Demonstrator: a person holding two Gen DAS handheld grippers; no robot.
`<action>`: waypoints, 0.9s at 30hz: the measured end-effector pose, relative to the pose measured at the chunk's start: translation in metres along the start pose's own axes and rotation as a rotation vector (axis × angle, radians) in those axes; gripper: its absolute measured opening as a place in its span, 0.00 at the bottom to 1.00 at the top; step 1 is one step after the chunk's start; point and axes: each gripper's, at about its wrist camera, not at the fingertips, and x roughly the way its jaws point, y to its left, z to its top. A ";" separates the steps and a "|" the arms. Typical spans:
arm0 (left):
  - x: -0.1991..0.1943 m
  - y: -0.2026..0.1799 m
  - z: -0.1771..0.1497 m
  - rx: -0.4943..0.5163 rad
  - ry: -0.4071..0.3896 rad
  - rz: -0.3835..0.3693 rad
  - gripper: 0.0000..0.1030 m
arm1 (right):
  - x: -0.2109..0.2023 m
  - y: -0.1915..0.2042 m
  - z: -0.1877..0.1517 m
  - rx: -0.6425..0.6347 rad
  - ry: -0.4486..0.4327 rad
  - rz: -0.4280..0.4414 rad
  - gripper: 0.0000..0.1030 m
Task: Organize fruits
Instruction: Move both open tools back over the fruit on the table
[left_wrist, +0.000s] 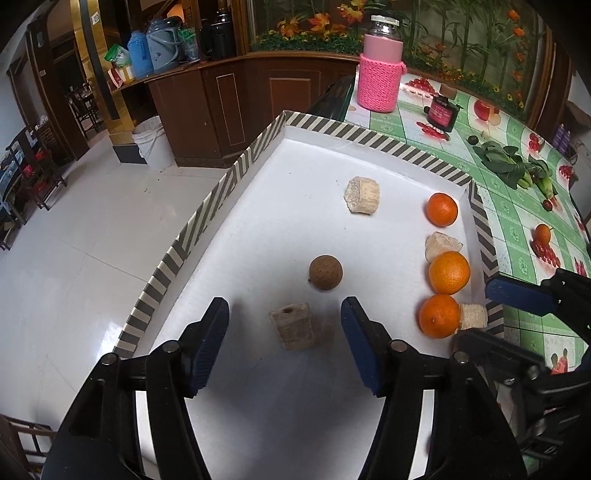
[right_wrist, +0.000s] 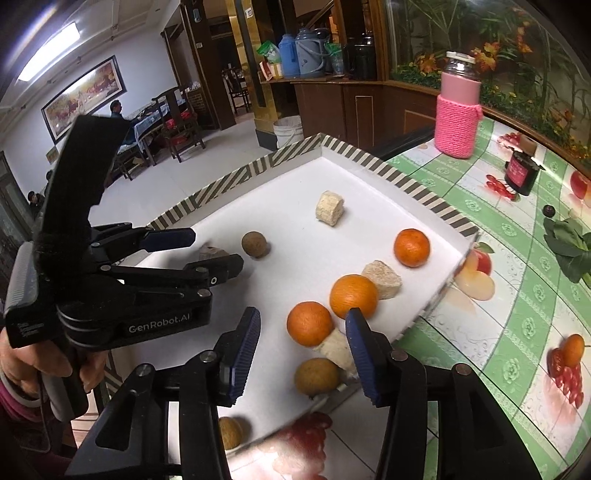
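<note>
A white tray (left_wrist: 258, 192) with a striped rim holds three oranges (left_wrist: 449, 272) in a row along its right side, pale cut chunks (left_wrist: 364, 195) and a brown round fruit (left_wrist: 325, 272). My left gripper (left_wrist: 286, 332) is open, with a pale chunk (left_wrist: 293, 330) lying between its fingers, untouched. In the right wrist view my right gripper (right_wrist: 303, 347) is open over the tray's near corner. The nearest orange (right_wrist: 309, 323), a pale chunk (right_wrist: 336, 349) and a brown fruit (right_wrist: 317, 376) lie between its fingers. Another brown fruit (right_wrist: 231, 432) sits at the tray's near edge.
The tray sits on a green fruit-print tablecloth (left_wrist: 517, 221). Behind it stand a bottle in a pink knitted sleeve (left_wrist: 380, 74) and a dark jar (left_wrist: 443, 110); leafy greens (left_wrist: 513, 166) lie to the right. A person's hand (right_wrist: 22, 362) holds the left gripper. Tiled floor lies left of the tray.
</note>
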 end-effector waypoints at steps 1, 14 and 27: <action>-0.001 0.000 0.000 -0.002 -0.003 -0.001 0.61 | -0.003 -0.001 0.000 0.005 -0.003 -0.001 0.49; -0.027 -0.038 0.010 0.050 -0.085 -0.064 0.61 | -0.035 -0.041 -0.014 0.086 -0.043 -0.043 0.54; -0.029 -0.116 0.014 0.153 -0.063 -0.203 0.60 | -0.077 -0.115 -0.059 0.214 -0.043 -0.173 0.56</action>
